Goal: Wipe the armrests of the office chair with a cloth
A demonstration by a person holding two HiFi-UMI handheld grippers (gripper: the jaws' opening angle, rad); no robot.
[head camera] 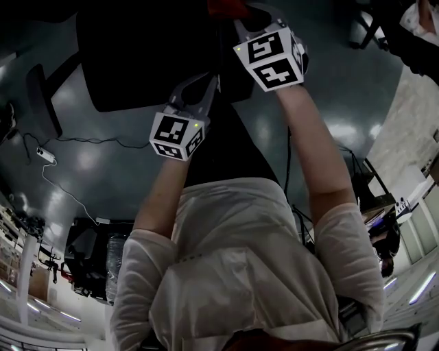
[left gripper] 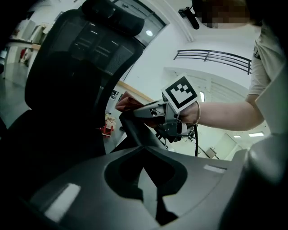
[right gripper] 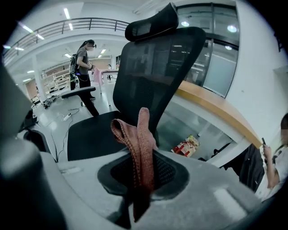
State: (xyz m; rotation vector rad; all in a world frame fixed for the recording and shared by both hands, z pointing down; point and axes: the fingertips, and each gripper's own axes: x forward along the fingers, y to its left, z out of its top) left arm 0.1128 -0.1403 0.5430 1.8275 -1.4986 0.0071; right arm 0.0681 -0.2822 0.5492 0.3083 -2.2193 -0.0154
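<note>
Though the head view is dim, left gripper [head camera: 204, 88] and right gripper [head camera: 248, 20] hang over the office chair [head camera: 137, 62] seat. Left gripper view: own jaws together, empty; cloth [left gripper: 125, 103] lies against the chair's armrest [left gripper: 137, 132]. Right gripper view: jaws clamped on the cloth mid-fold; it looks soft, light and floppy, so a bunched pinch suits.

The cloth [right gripper: 140, 143] sits between the jaws of the right claw [right gripper: 138, 193], in front of the office chair [right gripper: 153, 76] and its back. The left claw [left gripper: 150, 193] is beside it on the left. A packet [right gripper: 185, 147] lies on the floor [right gripper: 54, 117] right of the chair.
</note>
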